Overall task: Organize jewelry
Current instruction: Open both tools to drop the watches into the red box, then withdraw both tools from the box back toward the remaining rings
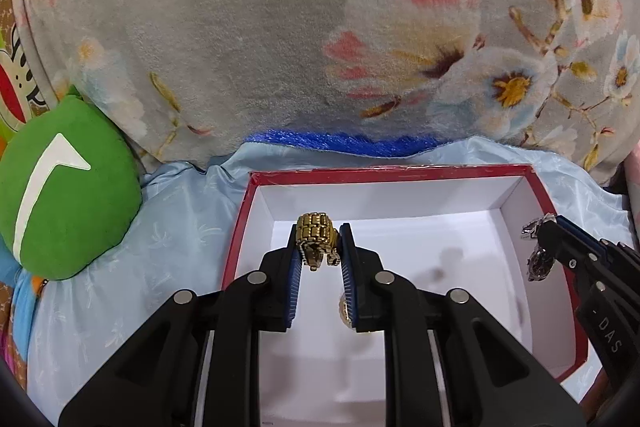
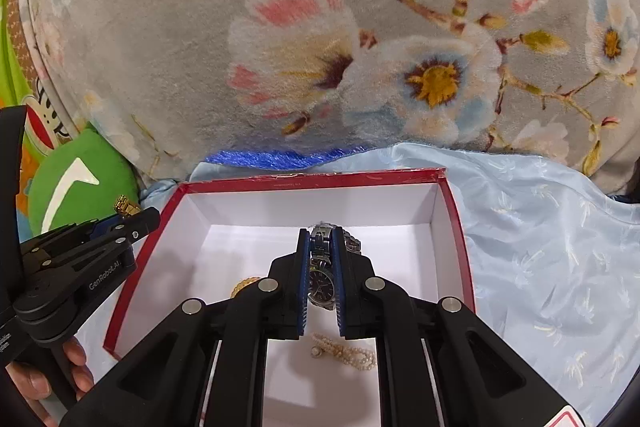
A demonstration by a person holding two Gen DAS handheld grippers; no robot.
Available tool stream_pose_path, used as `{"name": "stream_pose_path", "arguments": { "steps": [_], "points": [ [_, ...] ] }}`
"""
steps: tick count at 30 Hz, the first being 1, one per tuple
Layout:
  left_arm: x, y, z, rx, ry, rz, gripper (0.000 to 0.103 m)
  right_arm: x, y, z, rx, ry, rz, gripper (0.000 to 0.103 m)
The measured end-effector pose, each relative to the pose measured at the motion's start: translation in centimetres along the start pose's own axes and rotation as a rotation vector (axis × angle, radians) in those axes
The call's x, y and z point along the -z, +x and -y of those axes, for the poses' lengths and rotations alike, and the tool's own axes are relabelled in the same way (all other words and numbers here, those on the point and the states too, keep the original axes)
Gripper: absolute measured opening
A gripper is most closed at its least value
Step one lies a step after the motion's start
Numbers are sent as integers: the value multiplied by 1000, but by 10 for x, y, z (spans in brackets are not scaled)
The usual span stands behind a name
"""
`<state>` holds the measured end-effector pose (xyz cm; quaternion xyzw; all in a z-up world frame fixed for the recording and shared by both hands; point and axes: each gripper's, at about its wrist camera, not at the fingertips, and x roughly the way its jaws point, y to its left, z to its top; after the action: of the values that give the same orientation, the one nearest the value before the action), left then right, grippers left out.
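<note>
A gold link watch [image 1: 317,239] hangs over the white inside of the red-walled box [image 1: 384,174], and my left gripper [image 1: 319,231] is shut on its band. Its round gold face [image 1: 345,311] dangles lower between the fingers. My right gripper [image 2: 321,241] is shut on a silver watch with a dark dial [image 2: 321,281], also above the box [image 2: 316,178]. A pearl necklace [image 2: 345,350] lies on the box floor beneath it. The right gripper with the silver watch [image 1: 536,251] shows at the right of the left wrist view. The left gripper [image 2: 128,217] shows at the left of the right wrist view.
The box sits on pale blue satin cloth [image 2: 552,259]. A grey floral blanket [image 1: 280,27] rises right behind it. A green plush cushion [image 1: 64,187] lies to the left. A person's hand [image 2: 60,375] grips the left tool's handle.
</note>
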<state>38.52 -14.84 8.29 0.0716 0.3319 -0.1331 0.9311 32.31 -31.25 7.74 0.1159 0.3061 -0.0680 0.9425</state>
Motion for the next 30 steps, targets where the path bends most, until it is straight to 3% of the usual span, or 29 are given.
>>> {"name": "stream_pose_path", "arguments": {
  "steps": [7, 11, 16, 23, 30],
  "points": [
    [-3, 17, 0, -17, 1, 6, 20, -2, 20, 0, 1, -8, -22, 12],
    [-4, 18, 1, -28, 7, 17, 47, -2, 17, 0, 11, -14, 9, 16],
    [-2, 11, -4, -26, -5, 30, 48, -1, 3, 3, 15, -6, 43, 21],
    [12, -26, -17, -31, -12, 66, 48, 16, -50, 6, -31, 22, 114, 21],
    [60, -79, -40, -6, -34, 40, 48, 75, -131, 6, -85, 31, 155, 28]
  ]
}}
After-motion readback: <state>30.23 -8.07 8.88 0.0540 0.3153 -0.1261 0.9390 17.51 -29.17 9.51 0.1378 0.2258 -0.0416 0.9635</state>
